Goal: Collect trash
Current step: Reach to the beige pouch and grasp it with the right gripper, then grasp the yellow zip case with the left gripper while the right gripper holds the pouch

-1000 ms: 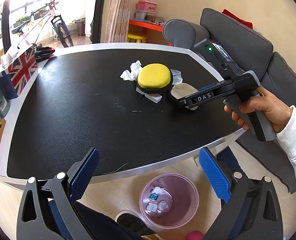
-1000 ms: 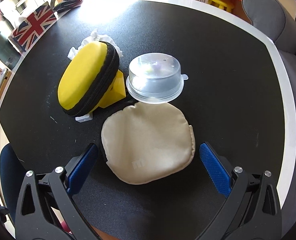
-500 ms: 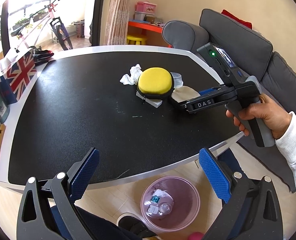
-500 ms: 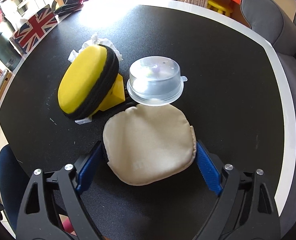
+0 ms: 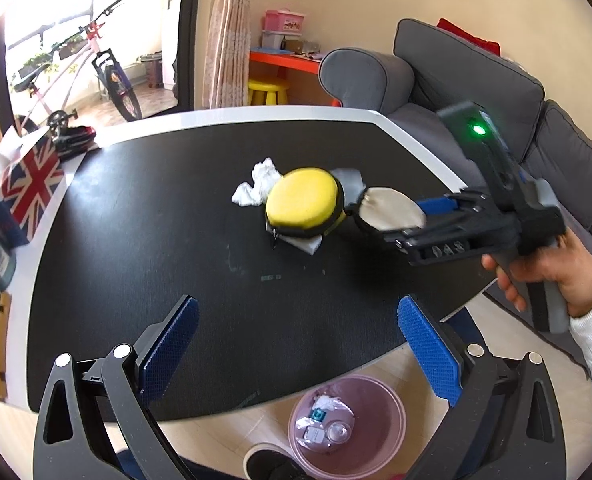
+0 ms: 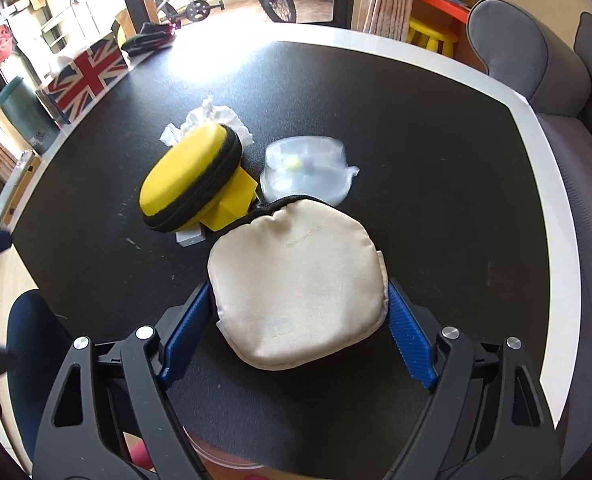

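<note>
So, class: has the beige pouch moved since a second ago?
Yes. The beige pouch, clamped by the right hand-held gripper, has lifted, tilted and drawn away from the clear lidded container.

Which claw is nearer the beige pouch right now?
Right. The right claw has its fingers on either side of the beige pouch, gripping it. The left claw hangs open near the table edge, well short of the pouch, above the pink bin.
</note>
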